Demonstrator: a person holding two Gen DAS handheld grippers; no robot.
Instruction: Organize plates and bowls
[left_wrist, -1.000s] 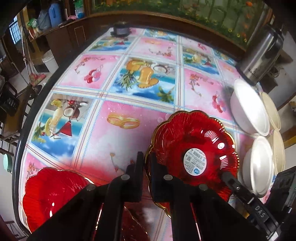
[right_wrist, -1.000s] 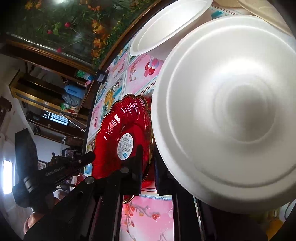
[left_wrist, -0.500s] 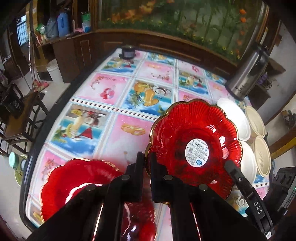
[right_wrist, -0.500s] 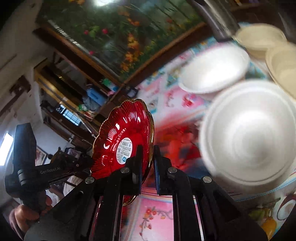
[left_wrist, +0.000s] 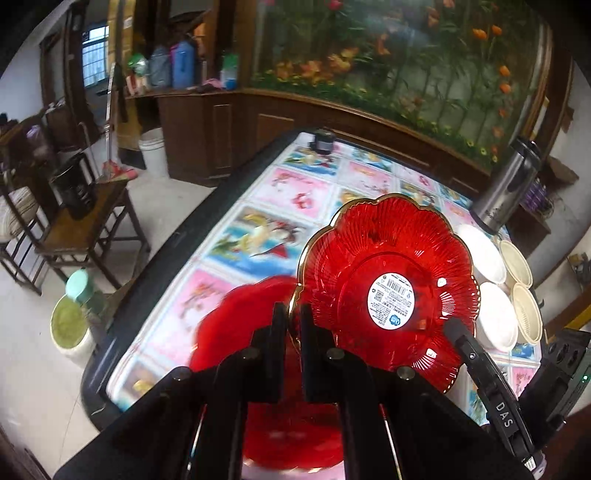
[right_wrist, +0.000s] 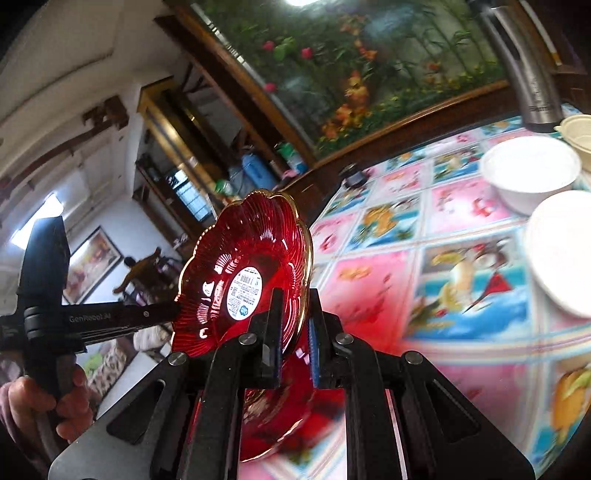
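A red scalloped plate (left_wrist: 388, 280) with a gold rim and a white sticker hangs tilted above the table, held at opposite rims. My left gripper (left_wrist: 291, 314) is shut on its near-left rim. My right gripper (right_wrist: 293, 306) is shut on the other rim of the same plate (right_wrist: 243, 273). In the right wrist view the left gripper (right_wrist: 162, 314) reaches in from the left, a hand (right_wrist: 44, 398) behind it. A second red plate (left_wrist: 236, 332) lies on the table below, blurred. White bowls (left_wrist: 480, 251) and cream bowls (left_wrist: 515, 262) stand at the right.
The table has a dark edge (left_wrist: 155, 288) and a picture-tiled cloth. A steel thermos (left_wrist: 506, 188) stands at the back right and a small dark jar (left_wrist: 324, 142) at the far end. A wooden chair (left_wrist: 85, 221) and a green-lidded tub (left_wrist: 70, 325) are on the floor to the left.
Both grippers have lifted the red plate off the table and carried it left, over the second red plate. The white bowls have dropped away to the right.
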